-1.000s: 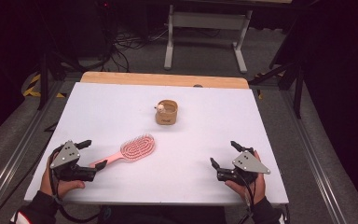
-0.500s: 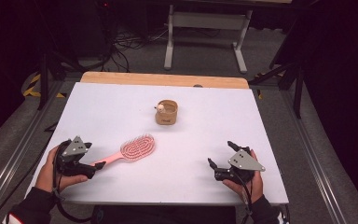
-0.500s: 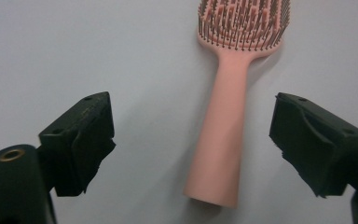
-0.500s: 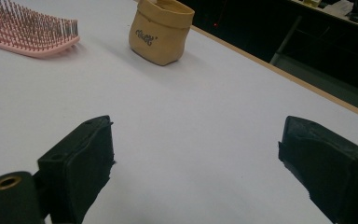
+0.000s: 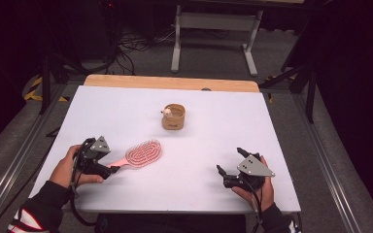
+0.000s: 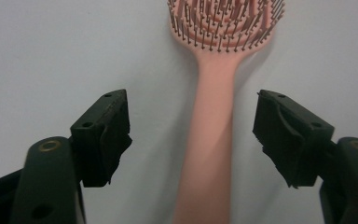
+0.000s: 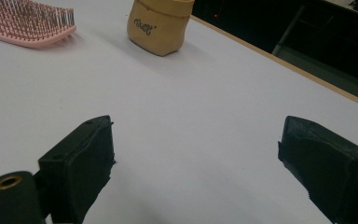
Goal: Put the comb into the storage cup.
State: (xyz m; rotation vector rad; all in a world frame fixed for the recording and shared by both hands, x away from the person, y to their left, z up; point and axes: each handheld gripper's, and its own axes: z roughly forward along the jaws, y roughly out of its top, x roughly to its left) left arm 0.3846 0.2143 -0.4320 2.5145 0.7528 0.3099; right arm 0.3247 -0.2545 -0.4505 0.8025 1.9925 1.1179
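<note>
The pink brush (image 6: 223, 93) is lain flat on the white table (image 5: 126, 111), its handle running between the jaws of the left gripper (image 6: 193, 135). Those jaws have just been closing, yet a gap is left on either side of the handle. The right gripper (image 7: 196, 163) is held with jaws spread over bare table; the tan pouch (image 7: 161, 25) is seen well beyond them.

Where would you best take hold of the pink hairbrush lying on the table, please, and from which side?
Probably the handle: it is slim, straight and flat on the table, while the head bristles upward. Come from its free end, as the left gripper does; its jaws have just been closing, straddling the handle without touching.
</note>
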